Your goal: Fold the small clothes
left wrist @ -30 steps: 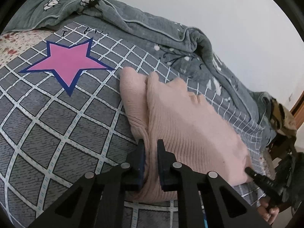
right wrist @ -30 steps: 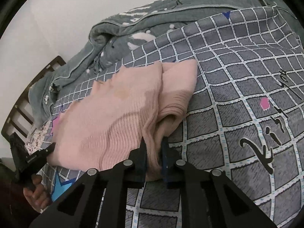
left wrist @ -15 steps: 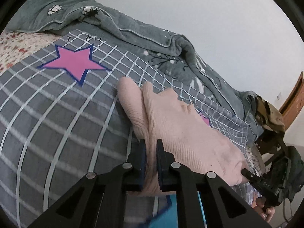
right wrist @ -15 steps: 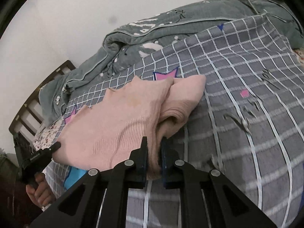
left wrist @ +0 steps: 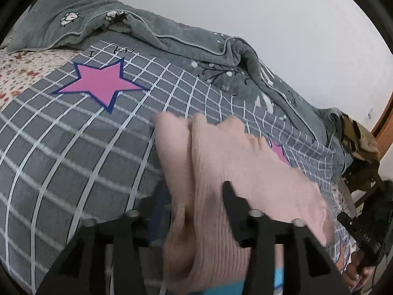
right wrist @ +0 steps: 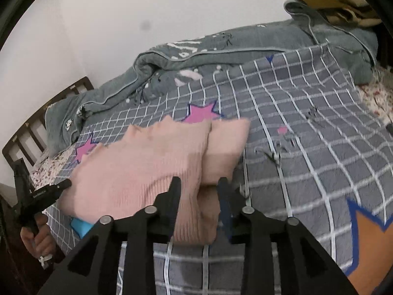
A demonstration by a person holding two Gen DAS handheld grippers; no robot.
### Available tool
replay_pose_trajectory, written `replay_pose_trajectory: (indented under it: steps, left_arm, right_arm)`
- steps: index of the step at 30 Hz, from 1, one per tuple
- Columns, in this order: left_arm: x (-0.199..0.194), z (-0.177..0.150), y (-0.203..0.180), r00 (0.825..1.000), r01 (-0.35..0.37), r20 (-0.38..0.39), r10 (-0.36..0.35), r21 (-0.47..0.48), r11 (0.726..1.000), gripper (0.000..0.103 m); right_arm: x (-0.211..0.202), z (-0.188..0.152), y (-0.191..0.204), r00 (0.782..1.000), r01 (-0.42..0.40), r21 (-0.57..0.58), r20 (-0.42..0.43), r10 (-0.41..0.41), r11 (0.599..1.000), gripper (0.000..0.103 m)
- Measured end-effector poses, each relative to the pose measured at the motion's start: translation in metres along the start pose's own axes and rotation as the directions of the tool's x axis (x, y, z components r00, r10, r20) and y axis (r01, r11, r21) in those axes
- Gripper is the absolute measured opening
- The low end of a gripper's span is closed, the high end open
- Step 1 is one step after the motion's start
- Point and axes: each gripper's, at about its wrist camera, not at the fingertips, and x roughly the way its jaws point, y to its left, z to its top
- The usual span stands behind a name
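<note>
- Left wrist view: pale pink ribbed knit sweater (left wrist: 235,172), folded, lies centre frame on the grey white-checked star-print bedspread (left wrist: 61,147); left gripper (left wrist: 191,194) is spread around its near edge.
- Right gripper (right wrist: 199,186) is likewise spread (blurred), so release seems under way; next, both draw clear without dragging fabric.

Bed (left wrist: 61,152) carried grey checked cover (right wrist: 307,127) with pink stars. Folded pink knit garment (left wrist: 235,162) lay on cover, near middle. Bunched grey-green quilt (left wrist: 172,36) ran along wall side, its edge overlapping cover. Floral sheet (left wrist: 22,73) showed past cover's edge. Dark wooden bed end (right wrist: 27,132) stood beyond quilt.
</note>
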Motion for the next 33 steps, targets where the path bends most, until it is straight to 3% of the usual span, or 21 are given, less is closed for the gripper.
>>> replay_pose_trajectory:
  steps: [7,13,16,18,22,24,28,30,33]
  left_arm:
    - [0.035,0.026,-0.005,0.999,0.006,-0.053,-0.006,-0.003,1.0,0.053]
    - [0.054,0.026,-0.01,0.995,-0.081,-0.061,0.084,0.051,0.995,0.055]
    - [0.058,0.026,-0.012,0.993,-0.102,-0.054,0.106,0.079,0.992,0.058]
    - [0.06,0.026,-0.013,0.992,-0.109,-0.047,0.114,0.085,0.99,0.059]
    - [0.059,0.029,-0.013,0.994,-0.107,-0.028,0.11,0.088,0.99,0.059]
    - [0.054,0.031,-0.012,0.996,-0.089,-0.006,0.089,0.071,0.994,0.059]
    - [0.055,0.033,-0.005,0.997,-0.072,-0.03,0.073,0.027,0.997,0.059]
    - [0.055,0.033,-0.002,0.996,-0.072,-0.042,0.073,0.015,0.997,0.059]
    - [0.054,0.03,0.0,0.995,-0.08,-0.058,0.08,0.011,0.997,0.062]
  right_arm:
    - [0.062,0.053,0.011,0.998,0.022,-0.072,-0.058,-0.027,0.997,0.034]
    - [0.133,0.054,0.004,0.98,0.057,-0.083,-0.183,-0.072,0.995,0.039]
    - [0.138,0.054,0.01,0.979,0.053,-0.126,-0.187,-0.076,0.991,0.039]
    - [0.138,0.055,0.015,0.984,0.024,-0.151,-0.173,-0.051,0.988,0.006]
    - [0.118,0.061,0.011,0.998,0.003,-0.129,-0.057,-0.01,0.992,0.005]
    - [0.11,0.065,0.004,1.0,-0.014,-0.094,-0.009,0.013,0.995,0.005]
    - [0.142,0.057,0.001,0.985,0.033,-0.09,-0.168,-0.048,0.995,0.006]
    - [0.141,0.058,0.004,0.984,0.048,-0.099,-0.164,-0.064,0.994,0.007]
    - [0.121,0.061,0.009,0.987,0.106,-0.11,-0.106,-0.118,0.988,0.03]
